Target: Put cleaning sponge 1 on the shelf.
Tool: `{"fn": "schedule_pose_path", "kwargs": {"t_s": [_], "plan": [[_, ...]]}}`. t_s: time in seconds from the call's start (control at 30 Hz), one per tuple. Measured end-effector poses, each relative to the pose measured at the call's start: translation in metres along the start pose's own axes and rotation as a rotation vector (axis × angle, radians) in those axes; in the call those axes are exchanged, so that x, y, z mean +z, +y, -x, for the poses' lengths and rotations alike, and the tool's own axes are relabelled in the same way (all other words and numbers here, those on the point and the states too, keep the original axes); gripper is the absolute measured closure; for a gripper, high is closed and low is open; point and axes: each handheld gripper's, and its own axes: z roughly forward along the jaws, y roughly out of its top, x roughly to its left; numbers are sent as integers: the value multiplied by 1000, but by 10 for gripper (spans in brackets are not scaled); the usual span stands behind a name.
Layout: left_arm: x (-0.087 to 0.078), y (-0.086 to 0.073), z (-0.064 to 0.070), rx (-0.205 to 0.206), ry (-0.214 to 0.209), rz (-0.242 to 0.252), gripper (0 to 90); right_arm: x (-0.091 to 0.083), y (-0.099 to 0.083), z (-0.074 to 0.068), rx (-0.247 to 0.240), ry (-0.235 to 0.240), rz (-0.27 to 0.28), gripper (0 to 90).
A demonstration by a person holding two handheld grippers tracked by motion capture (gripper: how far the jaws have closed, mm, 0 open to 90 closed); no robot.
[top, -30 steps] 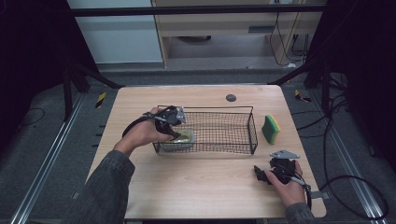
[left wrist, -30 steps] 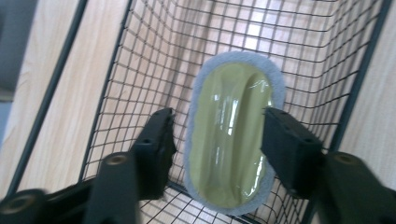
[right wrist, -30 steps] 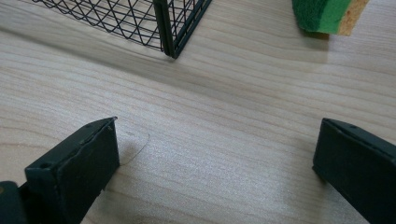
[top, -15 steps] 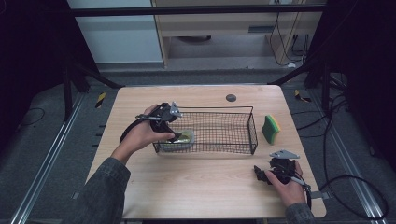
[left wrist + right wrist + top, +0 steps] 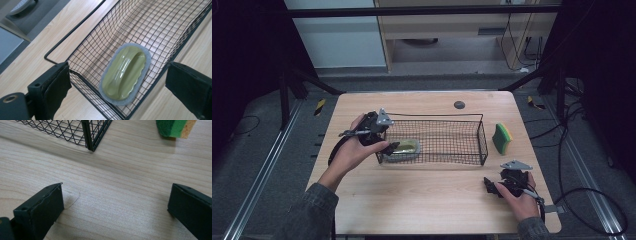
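Note:
A black wire basket (image 5: 447,131) stands in the middle of the wooden table. Flat in its left end lies a scrubber (image 5: 405,148) with an olive-green handle and a grey pad. My left gripper (image 5: 384,140) hovers at the basket's left end, open. In the left gripper view its jaws stand wide apart above the scrubber (image 5: 125,72), not touching it. My right gripper (image 5: 492,186) rests low over the table at the front right, open and holding nothing. A green and yellow sponge (image 5: 502,138) lies right of the basket.
A small dark round disc (image 5: 459,104) sits near the table's far edge. In the right gripper view the basket's corner (image 5: 90,135) and the sponge (image 5: 175,126) lie ahead, with bare wood between the jaws of my right gripper (image 5: 117,192).
My left gripper has drawn back to the left, off the scrubber, which stays in the basket. The right gripper has not moved.

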Motion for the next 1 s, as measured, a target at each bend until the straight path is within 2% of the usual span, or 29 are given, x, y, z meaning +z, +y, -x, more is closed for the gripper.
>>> {"fn": "schedule_pose_path", "kwargs": {"t_s": [0.03,0.1,0.27,0.3,0.37,0.4,0.5,0.53,0.6,0.63,0.67,0.73,0.77,0.83,0.87,0.93,0.97,1.0], "plan": [[0,0,0,0,0,0,50,0,0,0,0,0,0,5],[-8,-9,0,-27,29,23,44,0,0,0,2,-4,-3,5],[-21,-28,-2,-85,58,57,31,0,0,-1,4,-5,-3,5],[-23,-32,-2,-85,68,65,30,0,0,-1,4,-5,-2,5],[-25,-41,-1,-114,51,61,30,0,0,-1,3,-5,-2,5],[-25,-41,-1,-114,51,61,30,0,0,-1,3,-5,-2,5],[-23,-60,5,-132,52,45,32,0,0,-1,7,-6,-2,5],[-23,-60,5,-132,52,45,32,0,0,-1,7,-6,-2,5],[-20,-74,9,-163,56,48,31,0,0,-1,7,-6,-3,5],[-20,-74,9,-163,56,48,32,0,0,-1,7,-6,-3,5],[-16,-83,12,-182,49,51,31,0,0,-1,8,-7,-2,5],[-14,-88,14,-196,42,48,32,0,0,-1,7,-7,-1,5],[-8,-98,17,-217,33,40,32,0,0,-1,8,-7,-1,5],[-5,-102,18,-220,32,27,32,0,0,-1,8,-8,1,5],[0,-110,20,-225,47,9,33,0,0,-1,8,-9,4,5],[3,-117,20,-250,39,5,35,0,0,-1,8,-9,4,5],[3,-117,20,-250,39,5,35,0,0,-1,8,-9,4,5],[5,-124,20,-272,43,10,35,0,-1,-1,9,-10,5,5]]}}
